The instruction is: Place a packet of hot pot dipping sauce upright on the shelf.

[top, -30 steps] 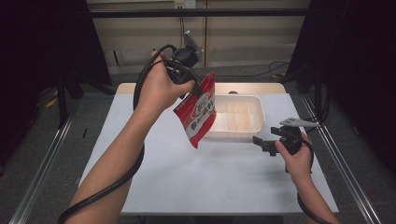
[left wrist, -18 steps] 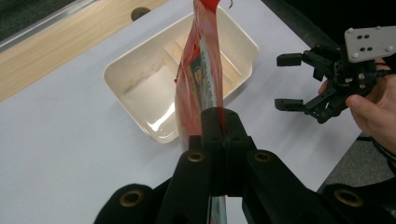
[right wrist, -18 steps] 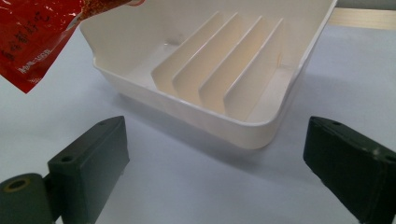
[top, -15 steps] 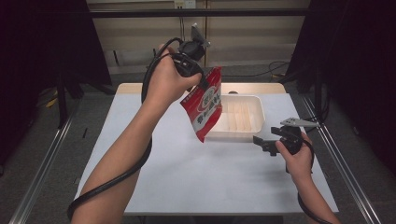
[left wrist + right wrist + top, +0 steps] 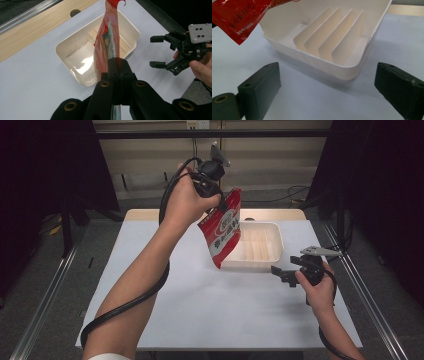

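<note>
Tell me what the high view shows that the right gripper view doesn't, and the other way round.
High view alone: the left gripper shut on the top of the red packet, both forearms, and the grey plate on the right gripper. Right gripper view alone: the four upright dividers inside the white tray seen close, and its own two black jaws standing wide apart. Both share the red packet hanging over the tray's end and the white table.

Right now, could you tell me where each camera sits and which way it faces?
High view: above the person's side, facing forward and down on the table; both forearms show.
Left gripper view: rides the left gripper, facing down the red packet.
Right gripper view: rides the right gripper, facing the white tray.
All share packet and tray.
</note>
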Demonstrator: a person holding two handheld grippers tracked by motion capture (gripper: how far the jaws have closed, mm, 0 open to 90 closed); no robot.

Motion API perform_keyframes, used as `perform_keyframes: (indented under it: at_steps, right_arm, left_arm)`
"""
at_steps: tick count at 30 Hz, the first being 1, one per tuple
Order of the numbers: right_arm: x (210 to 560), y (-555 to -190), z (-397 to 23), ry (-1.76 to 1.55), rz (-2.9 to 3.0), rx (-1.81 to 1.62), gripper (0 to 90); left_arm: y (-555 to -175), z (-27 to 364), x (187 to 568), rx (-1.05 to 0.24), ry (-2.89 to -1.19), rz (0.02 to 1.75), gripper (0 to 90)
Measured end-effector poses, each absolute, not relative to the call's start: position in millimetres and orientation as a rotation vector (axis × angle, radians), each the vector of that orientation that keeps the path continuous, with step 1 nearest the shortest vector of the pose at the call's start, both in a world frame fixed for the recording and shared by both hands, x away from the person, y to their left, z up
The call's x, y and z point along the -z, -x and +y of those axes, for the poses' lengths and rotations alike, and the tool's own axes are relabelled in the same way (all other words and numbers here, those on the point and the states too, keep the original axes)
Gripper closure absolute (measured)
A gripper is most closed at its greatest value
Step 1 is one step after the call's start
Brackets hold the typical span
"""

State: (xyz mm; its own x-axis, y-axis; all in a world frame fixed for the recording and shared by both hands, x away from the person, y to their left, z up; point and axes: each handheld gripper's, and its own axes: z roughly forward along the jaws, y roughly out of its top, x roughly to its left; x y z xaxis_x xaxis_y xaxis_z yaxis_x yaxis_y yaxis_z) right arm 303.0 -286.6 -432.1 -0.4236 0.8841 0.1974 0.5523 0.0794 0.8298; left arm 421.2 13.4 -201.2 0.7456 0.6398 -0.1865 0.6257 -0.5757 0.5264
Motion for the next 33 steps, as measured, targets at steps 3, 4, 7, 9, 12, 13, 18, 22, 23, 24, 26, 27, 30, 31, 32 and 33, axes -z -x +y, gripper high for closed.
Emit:
perform_keyframes:
  at_steps: [3,4,7,9,12,13,18,22,23,24,26,27,30,31,32,33]
  right_arm:
    - [432,-303,-288,-1.419,2.005,-1.283,6.6]
    - [432,-303,-288,-1.421,2.002,-1.283,6.6]
    - [432,-303,-289,-1.424,2.002,-1.287,6.6]
    - [432,-303,-289,-1.422,2.002,-1.286,6.6]
    - [432,-303,-289,-1.422,2.000,-1.288,6.6]
    - [432,-303,-289,-1.423,2.000,-1.288,6.6]
    - [432,-303,-289,-1.420,2.003,-1.287,6.6]
    - [431,-303,-290,-1.424,1.997,-1.287,6.6]
    - [431,-303,-290,-1.424,2.000,-1.288,6.6]
    - [431,-303,-290,-1.424,2.000,-1.288,6.6]
    - [431,-303,-291,-1.427,1.999,-1.286,6.6]
    - [431,-303,-291,-1.421,2.000,-1.288,6.6]
    - [431,-303,-291,-1.423,1.996,-1.289,6.6]
    - [431,-303,-291,-1.421,1.998,-1.285,6.6]
    - [431,-303,-291,-1.421,2.001,-1.285,6.6]
    - [431,-303,-290,-1.423,2.000,-1.287,6.6]
  left_arm:
    - [-425,11,201,-0.033,-2.381,0.939,90.0]
    - [-425,10,201,-0.037,-2.373,0.948,90.0]
    - [-427,8,199,-0.041,-2.372,0.943,90.0]
    - [-428,7,199,-0.043,-2.368,0.941,90.0]
    - [-430,4,199,-0.036,-2.374,0.937,90.0]
    - [-431,3,199,-0.037,-2.378,0.939,90.0]
    - [-434,1,199,-0.045,-2.372,0.935,90.0]
    - [-437,0,199,-0.058,-2.361,0.942,90.0]
    - [-438,1,198,-0.065,-2.374,0.930,90.0]
    - [-438,1,198,-0.065,-2.374,0.930,90.0]
    - [-439,1,200,-0.069,-2.354,0.945,90.0]
    - [-440,1,200,-0.071,-2.343,0.951,90.0]
    - [-443,1,200,-0.080,-2.341,0.948,90.0]
    - [-443,1,200,-0.086,-2.338,0.948,90.0]
    - [-443,1,200,-0.090,-2.343,0.950,90.0]
    - [-443,1,200,-0.096,-2.344,0.951,90.0]
